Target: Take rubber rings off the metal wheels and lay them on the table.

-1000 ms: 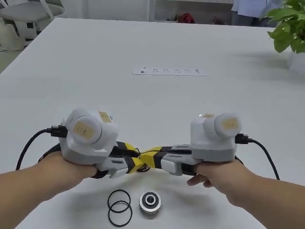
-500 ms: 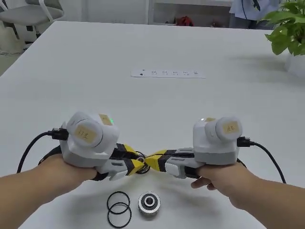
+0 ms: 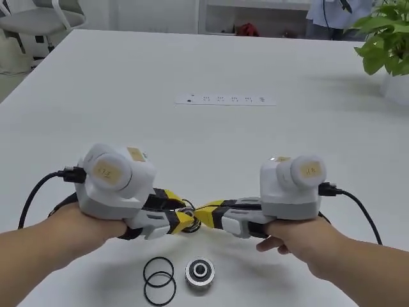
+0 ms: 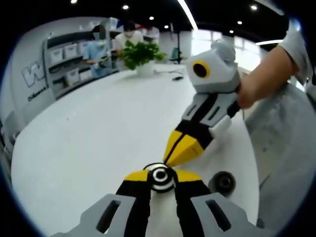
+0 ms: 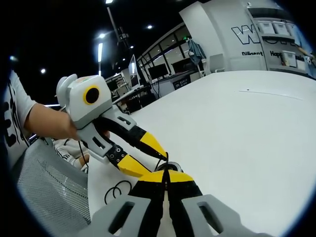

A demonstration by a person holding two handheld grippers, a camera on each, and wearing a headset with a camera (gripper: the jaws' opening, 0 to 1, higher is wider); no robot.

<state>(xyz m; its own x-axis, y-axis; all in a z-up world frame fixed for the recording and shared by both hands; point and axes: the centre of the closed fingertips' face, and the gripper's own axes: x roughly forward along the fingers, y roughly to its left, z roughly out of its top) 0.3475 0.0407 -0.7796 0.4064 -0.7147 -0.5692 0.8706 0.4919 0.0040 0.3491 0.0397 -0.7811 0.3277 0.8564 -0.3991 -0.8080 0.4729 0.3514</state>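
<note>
My left gripper [image 3: 181,221] is shut on a small metal wheel [image 4: 162,177] with black rubber rings around it, held just above the white table [image 3: 211,141]. My right gripper [image 3: 200,217] meets it tip to tip, its jaws shut on a thin black rubber ring [image 5: 166,159] at the wheel's edge. Two loose rubber rings [image 3: 159,279] lie overlapping on the table near the front edge. Beside them on the right rests a bare metal wheel [image 3: 200,271]; the left gripper view shows this bare wheel [image 4: 221,182] too. The loose rings [image 5: 118,192] also appear under the left gripper in the right gripper view.
A white power strip [image 3: 225,99] lies mid-table. A potted plant [image 3: 386,45] stands at the far right corner. Cables [image 3: 358,208] trail from both grippers. People stand by shelves [image 4: 106,47] beyond the table.
The left gripper's body has shifted slightly left and up; the jaw tips stay together at the wheel. The rings and the bare wheel on the table have not moved.
</note>
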